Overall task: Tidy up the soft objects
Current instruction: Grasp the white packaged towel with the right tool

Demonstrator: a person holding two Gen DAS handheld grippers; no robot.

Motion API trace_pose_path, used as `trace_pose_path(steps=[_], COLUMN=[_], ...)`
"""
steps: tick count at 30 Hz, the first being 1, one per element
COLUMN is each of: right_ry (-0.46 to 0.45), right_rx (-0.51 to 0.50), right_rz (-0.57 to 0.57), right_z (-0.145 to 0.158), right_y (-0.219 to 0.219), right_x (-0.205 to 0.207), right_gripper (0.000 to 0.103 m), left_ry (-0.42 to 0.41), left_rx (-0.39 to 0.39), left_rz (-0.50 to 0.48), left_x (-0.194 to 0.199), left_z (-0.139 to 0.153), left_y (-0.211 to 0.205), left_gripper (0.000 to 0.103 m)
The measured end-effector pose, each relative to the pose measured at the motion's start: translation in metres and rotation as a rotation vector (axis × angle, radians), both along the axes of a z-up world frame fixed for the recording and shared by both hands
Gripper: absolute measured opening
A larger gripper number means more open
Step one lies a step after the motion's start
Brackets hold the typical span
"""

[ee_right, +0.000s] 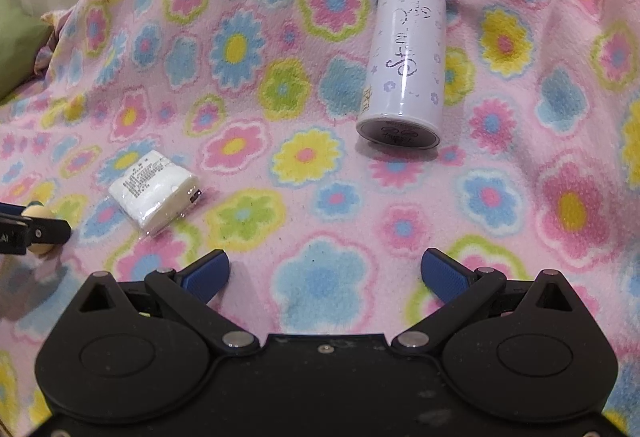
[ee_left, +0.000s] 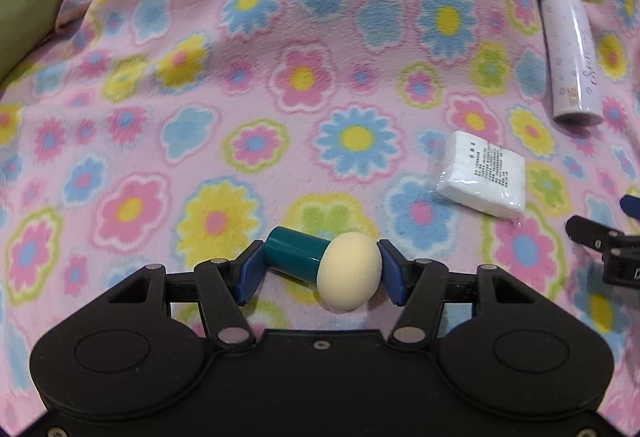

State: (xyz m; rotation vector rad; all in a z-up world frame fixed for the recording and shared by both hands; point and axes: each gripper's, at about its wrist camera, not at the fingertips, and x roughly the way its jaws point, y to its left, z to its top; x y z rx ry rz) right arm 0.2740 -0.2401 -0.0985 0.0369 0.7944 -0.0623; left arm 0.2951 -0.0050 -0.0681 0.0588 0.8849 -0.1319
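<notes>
My left gripper (ee_left: 319,273) is shut on a makeup sponge with a cream egg-shaped head (ee_left: 349,271) and a teal cylinder handle (ee_left: 294,252), held crosswise above the flowered blanket (ee_left: 240,97). The blue pads press on the handle's end and on the cream head. A white wrapped cotton-pad pack (ee_left: 482,173) lies on the blanket to the right, also in the right wrist view (ee_right: 154,189). My right gripper (ee_right: 325,275) is open with nothing between its fingers, low over the blanket. The left gripper's tip with the cream sponge (ee_right: 37,213) shows at that view's left edge.
A white and lilac bottle (ee_right: 406,53) lies on its side on the blanket, cap pointing away; in the left wrist view the bottle (ee_left: 570,49) is at the far right. A green cushion (ee_left: 28,9) sits at the blanket's left edge.
</notes>
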Motion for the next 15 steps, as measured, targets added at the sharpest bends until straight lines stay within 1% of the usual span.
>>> trace_pose_path(steps=[4,8,10,13,15], right_ry=[0.007,0.018,0.026,0.058,0.092], right_rx=[-0.011,-0.025,-0.034,-0.036,-0.02], right_rz=[0.001,0.001,-0.004,-0.03,-0.055], right_z=[-0.0001,0.0006,0.0011,0.0044,0.0096], right_y=[0.0012,0.0028,0.0039,0.0067,0.0103], right_x=[0.0008,0.0023,0.0033,0.0057,0.0074], right_gripper=[0.103,0.103,0.103,0.103,0.103], left_ry=[-0.004,-0.01,0.001,0.001,-0.005], left_rx=[0.003,0.03,0.012,0.013,0.015], left_rz=[0.001,-0.01,-0.002,-0.006,-0.013], left_x=[-0.0003,-0.0006,0.0012,0.001,0.0002], left_z=[-0.0019,-0.0028,-0.0028,-0.0034,-0.004], left_y=[-0.0006,-0.0038,-0.0012,-0.0008,-0.0008], left_gripper=[0.057,0.057,0.057,0.057,0.057])
